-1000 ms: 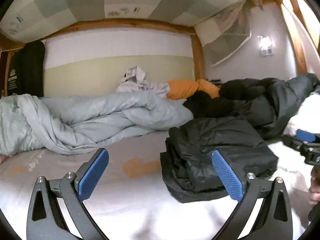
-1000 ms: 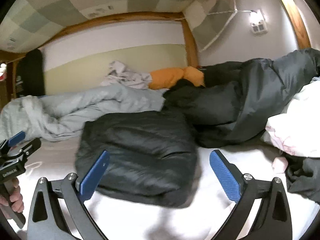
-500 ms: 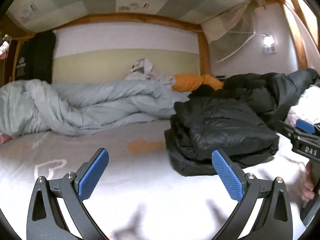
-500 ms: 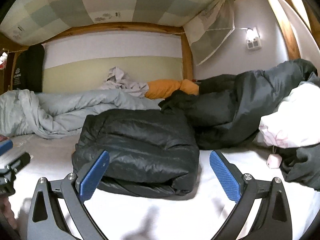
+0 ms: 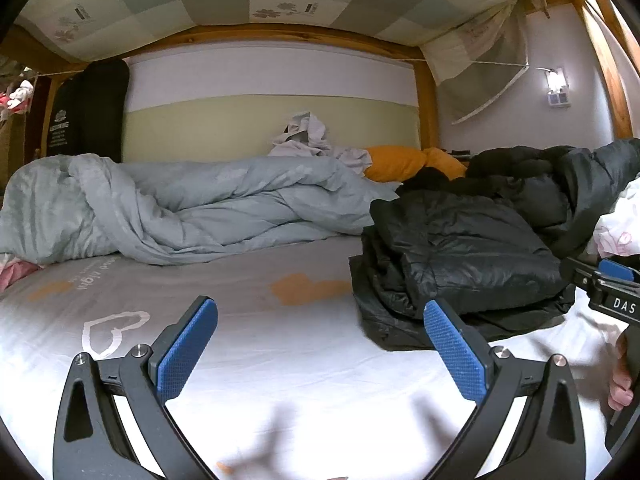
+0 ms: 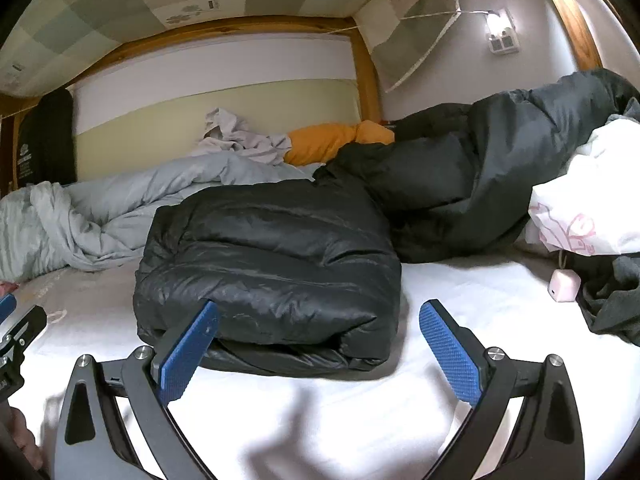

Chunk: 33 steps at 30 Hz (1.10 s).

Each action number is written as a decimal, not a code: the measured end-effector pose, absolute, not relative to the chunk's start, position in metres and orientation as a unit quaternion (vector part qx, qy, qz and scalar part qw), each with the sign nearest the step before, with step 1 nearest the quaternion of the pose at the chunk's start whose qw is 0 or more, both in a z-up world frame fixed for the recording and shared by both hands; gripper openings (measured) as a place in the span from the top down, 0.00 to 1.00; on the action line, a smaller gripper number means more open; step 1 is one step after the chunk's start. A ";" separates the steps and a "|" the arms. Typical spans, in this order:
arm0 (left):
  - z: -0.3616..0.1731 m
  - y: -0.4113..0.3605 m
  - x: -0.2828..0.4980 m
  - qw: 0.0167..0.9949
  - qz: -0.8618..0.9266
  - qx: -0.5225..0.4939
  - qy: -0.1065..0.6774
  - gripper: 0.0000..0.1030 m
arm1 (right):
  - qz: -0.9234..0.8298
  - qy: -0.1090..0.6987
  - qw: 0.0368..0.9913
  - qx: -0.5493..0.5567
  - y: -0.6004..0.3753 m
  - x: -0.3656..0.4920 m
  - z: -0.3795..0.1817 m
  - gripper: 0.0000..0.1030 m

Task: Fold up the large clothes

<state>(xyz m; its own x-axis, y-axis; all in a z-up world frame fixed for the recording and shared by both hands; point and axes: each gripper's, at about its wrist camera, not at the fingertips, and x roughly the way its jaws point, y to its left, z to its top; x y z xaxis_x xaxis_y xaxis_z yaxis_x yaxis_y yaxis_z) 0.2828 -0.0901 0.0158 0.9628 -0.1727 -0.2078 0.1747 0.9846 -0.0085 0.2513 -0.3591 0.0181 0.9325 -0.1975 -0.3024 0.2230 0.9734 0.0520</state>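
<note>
A glossy, crinkled black puffer jacket (image 6: 272,256) is seen on matt white sheet cloth (image 6: 360,412), under a varnished wood frame (image 5: 280,34).

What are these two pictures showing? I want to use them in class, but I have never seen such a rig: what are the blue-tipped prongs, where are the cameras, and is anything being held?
There is no robot. A person holds a two-finger gripper in each hand, and each carries a wide-angle camera that looks along its fingers. One picture is from the left gripper, the other from the right gripper. The blue prongs are the finger pads. Both grippers are open and hold nothing. Each view catches the other gripper at its edge. On the bed lies a folded black jacket. Behind it lie a grey duvet, an orange pillow and a dark heap of clothes.
</note>
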 end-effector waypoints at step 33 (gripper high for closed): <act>0.014 -0.092 0.282 0.990 -0.085 0.010 0.111 0.00 | -0.127 0.126 0.984 -0.002 -0.340 0.242 0.023 0.01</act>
<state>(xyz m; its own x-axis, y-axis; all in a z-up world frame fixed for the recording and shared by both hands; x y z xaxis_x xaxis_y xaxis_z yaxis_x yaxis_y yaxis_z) 0.2825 -0.0921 0.0140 0.9610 -0.1655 -0.2215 0.1698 0.9855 0.0004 0.2424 -0.3404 0.0233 0.9360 -0.2494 -0.2483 0.2486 0.9680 -0.0352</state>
